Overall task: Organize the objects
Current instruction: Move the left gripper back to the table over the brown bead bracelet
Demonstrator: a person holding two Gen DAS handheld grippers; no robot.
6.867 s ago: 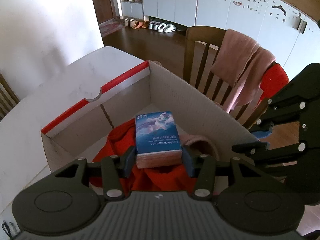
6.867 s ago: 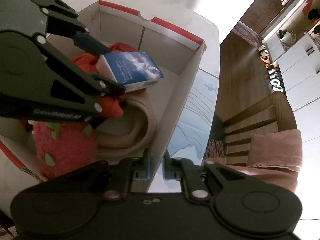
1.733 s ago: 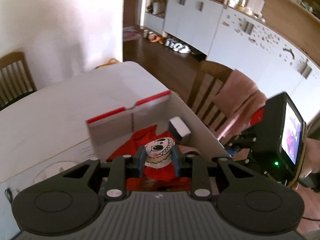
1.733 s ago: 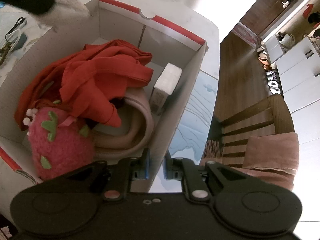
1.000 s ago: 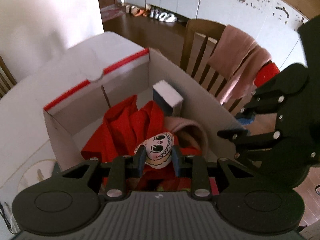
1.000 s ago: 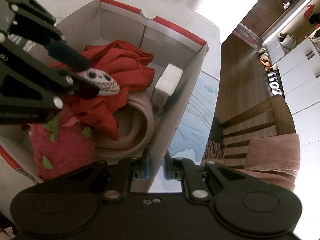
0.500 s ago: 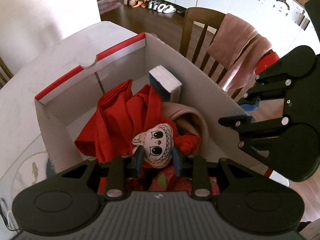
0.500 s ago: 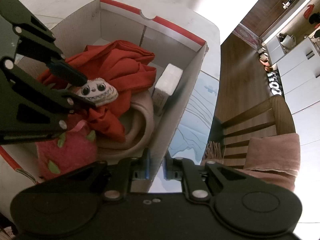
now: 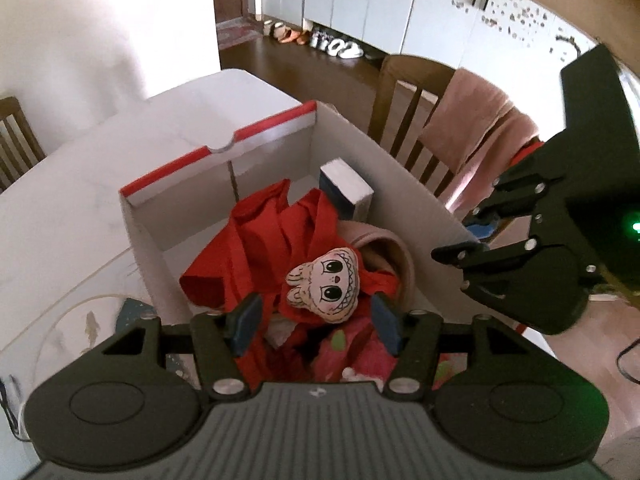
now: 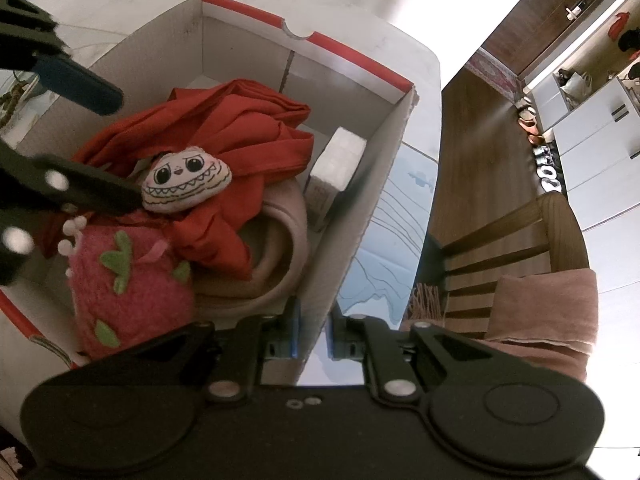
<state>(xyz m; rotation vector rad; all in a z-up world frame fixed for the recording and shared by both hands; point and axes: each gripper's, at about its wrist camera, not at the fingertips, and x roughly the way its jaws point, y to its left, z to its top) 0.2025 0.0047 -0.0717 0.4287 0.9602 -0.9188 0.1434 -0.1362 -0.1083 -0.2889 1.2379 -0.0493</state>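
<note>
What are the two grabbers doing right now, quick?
Left gripper: open, jaws just opened; the doll lies loose on the red cloth.
Right gripper: shut on the box wall.

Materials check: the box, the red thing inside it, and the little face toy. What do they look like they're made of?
Box: looks like cardboard, matte white walls with a red top edge; the cut rim shows a thin board.
Red cloth: thin woven fabric, probably cotton or synthetic; soft folds, faint sheen.
Face toy: stuffed fabric with a printed face, seamed edge, matte.
</note>
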